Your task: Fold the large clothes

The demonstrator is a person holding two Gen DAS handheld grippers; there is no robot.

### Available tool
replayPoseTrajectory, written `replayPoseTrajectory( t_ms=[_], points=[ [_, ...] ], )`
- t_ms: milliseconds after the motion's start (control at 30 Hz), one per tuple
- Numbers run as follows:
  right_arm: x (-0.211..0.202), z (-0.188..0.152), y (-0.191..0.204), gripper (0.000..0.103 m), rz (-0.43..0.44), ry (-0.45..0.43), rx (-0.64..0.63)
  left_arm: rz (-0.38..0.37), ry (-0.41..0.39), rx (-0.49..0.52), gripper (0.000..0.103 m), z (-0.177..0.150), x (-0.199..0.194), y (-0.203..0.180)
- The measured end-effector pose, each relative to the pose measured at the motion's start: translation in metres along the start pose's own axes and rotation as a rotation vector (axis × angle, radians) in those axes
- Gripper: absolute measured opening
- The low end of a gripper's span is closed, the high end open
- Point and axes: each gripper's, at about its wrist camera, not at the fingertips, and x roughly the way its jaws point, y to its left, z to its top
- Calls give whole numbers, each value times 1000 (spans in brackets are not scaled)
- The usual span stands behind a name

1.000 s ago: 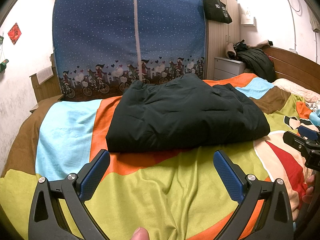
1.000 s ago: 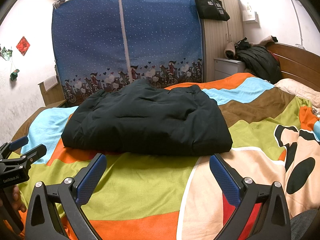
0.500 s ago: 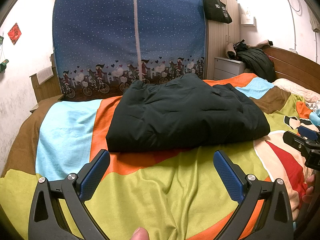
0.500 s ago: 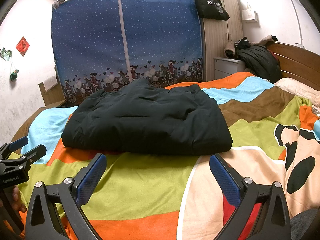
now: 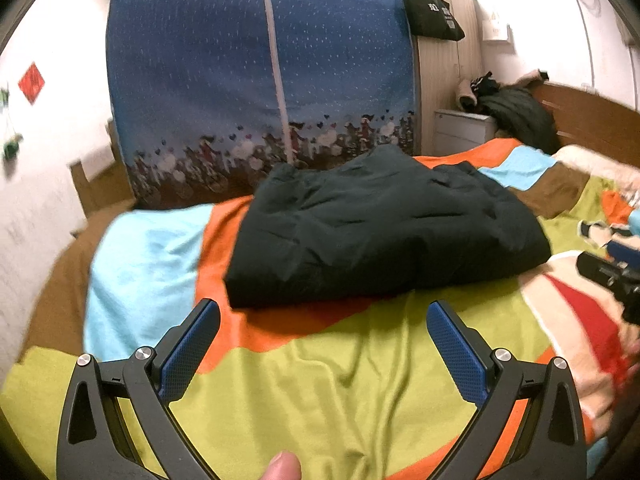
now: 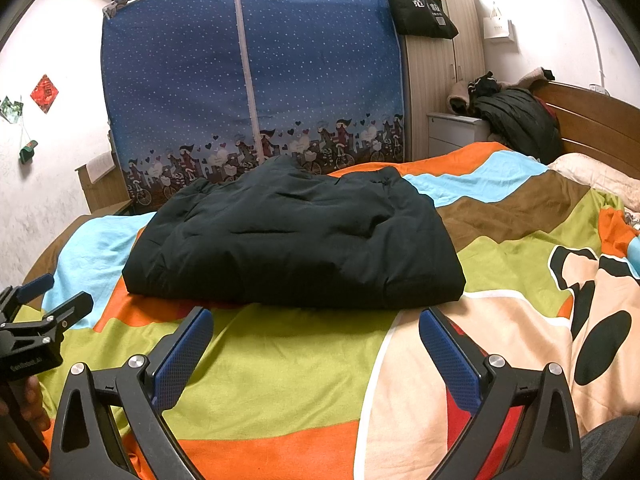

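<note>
A dark green padded garment (image 5: 380, 224) lies folded into a thick rectangle on the colourful bedspread (image 5: 320, 392); it also shows in the right wrist view (image 6: 296, 240). My left gripper (image 5: 322, 340) is open and empty, just short of the garment's near edge. My right gripper (image 6: 316, 340) is open and empty, also just short of that edge. Each gripper shows at the side of the other's view: the right one (image 5: 612, 272), the left one (image 6: 36, 312).
A blue fabric wardrobe (image 6: 252, 80) stands behind the bed. A wooden cupboard with a black bag (image 6: 424, 12), a nightstand (image 6: 456, 132) piled with dark clothes (image 6: 516, 116) and the wooden headboard (image 6: 592, 120) are at right. A pillow (image 6: 600, 176) lies near the headboard.
The left wrist view has shifted and blurred: the left gripper has moved slightly, with the garment sitting a little lower and further right in frame. The right gripper has barely moved.
</note>
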Motion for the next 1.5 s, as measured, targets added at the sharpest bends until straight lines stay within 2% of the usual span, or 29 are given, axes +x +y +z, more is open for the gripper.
replayPoseTrajectory(
  t_ms=[267,1500],
  points=[
    [-1,-5,5,103,-7,6,9,0,-53,73,101,-7,-8,-10],
    [-5,-5,14,103,-5,22,23,5,-33,41,101,-2,-4,-13]
  ],
)
